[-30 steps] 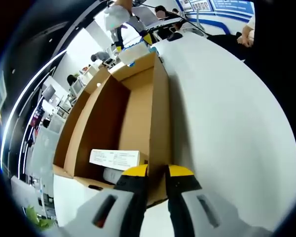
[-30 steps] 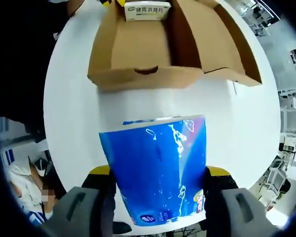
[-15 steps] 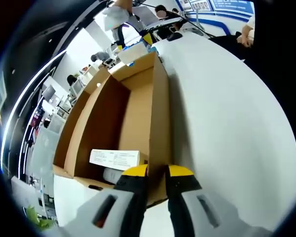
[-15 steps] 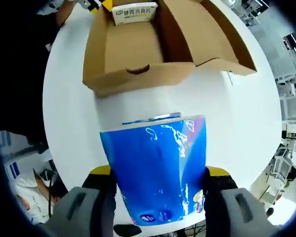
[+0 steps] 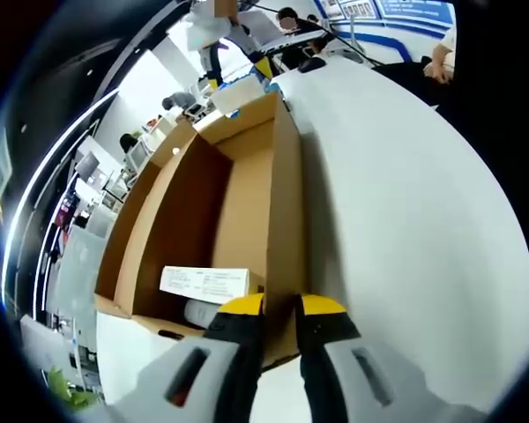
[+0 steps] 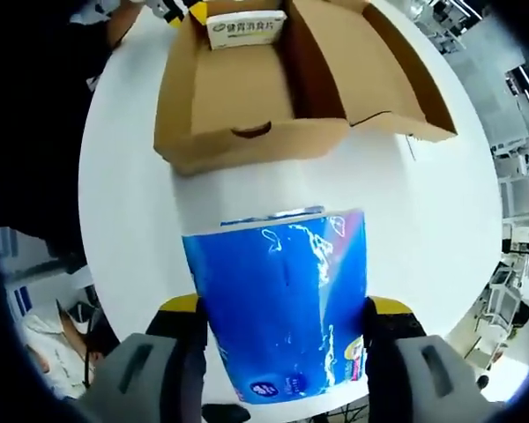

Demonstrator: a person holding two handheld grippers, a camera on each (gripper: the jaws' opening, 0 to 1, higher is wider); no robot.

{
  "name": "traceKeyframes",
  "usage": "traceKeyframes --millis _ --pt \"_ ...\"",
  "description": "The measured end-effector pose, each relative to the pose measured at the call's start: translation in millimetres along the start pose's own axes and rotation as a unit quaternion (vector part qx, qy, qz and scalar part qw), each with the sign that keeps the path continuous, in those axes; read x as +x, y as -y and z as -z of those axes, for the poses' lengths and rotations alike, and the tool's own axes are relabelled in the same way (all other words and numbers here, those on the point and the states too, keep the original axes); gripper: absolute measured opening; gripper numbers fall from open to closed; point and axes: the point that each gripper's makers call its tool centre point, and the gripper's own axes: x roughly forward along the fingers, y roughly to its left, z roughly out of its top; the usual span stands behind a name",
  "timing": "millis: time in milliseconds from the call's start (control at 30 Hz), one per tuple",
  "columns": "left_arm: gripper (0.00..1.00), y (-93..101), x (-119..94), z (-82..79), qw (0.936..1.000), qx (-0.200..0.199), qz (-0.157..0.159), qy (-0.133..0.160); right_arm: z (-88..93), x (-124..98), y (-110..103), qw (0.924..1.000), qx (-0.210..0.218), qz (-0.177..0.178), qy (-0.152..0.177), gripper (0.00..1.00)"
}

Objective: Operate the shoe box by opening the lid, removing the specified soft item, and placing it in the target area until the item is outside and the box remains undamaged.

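The blue soft pack (image 6: 282, 308) is out of the shoe box (image 6: 247, 97) and should be lowered gently onto the white table (image 6: 441, 220), well apart from the cardboard. It is clamped between the right gripper (image 6: 282, 330) jaws, spread wide. The left gripper (image 5: 279, 310) jaws are pinched narrow on the box's near wall, steadying it

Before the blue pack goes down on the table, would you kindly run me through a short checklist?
1. Blue plastic-wrapped soft pack outside the brown cardboard shoe box: ok.
2. Right hand-held gripper shut on the pack: ok.
3. Left hand-held gripper clamping the box's wall: ok.
4. Lid open, box looks untorn: ok.
5. White round table bare beyond the pack: ok.
6. Target area marked: cannot tell.
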Motion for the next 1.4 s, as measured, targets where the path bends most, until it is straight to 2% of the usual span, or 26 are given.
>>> traceKeyframes --millis 333,600,700,833,967,1133,1200,1267,1400 --pt "0.13 0.1 0.1 0.1 1.0000 0.003 0.000 -0.002 -6.9 -12.8 -2.2 0.9996 0.016 0.004 0.023 0.74" --pt "0.13 0.1 0.2 0.1 1.0000 0.003 0.000 -0.002 -27.0 -38.5 -6.0 0.9985 0.003 0.023 0.049 0.73" --pt "0.13 0.2 0.2 0.0 1.0000 0.004 -0.001 -0.003 -43.5 -55.3 -7.2 0.9972 -0.015 0.033 0.066 0.73" --pt "0.13 0.2 0.2 0.0 1.0000 0.003 -0.001 -0.002 -84.6 -85.1 -4.7 0.9906 -0.042 0.060 0.116 0.72" --pt "0.13 0.2 0.2 0.2 1.0000 0.003 -0.001 -0.004 -119.9 -104.7 -11.7 0.9846 -0.082 0.074 0.136 0.72" --pt "0.13 0.0 0.3 0.3 1.0000 0.004 -0.001 -0.003 -154.6 -114.2 -22.6 0.9777 -0.129 0.077 0.147 0.72" --pt "0.13 -0.2 0.4 0.3 1.0000 0.005 -0.001 -0.003 -174.0 -116.0 -27.3 0.9725 -0.153 0.079 0.156 0.72" --pt "0.13 -0.2 0.4 0.4 1.0000 0.004 -0.001 -0.003 -192.8 -115.4 -28.0 0.9662 -0.174 0.088 0.168 0.70" --pt "0.13 0.0 0.6 0.8 1.0000 0.006 -0.003 -0.006 -217.6 -107.9 -37.2 0.9592 -0.205 0.086 0.175 0.69"
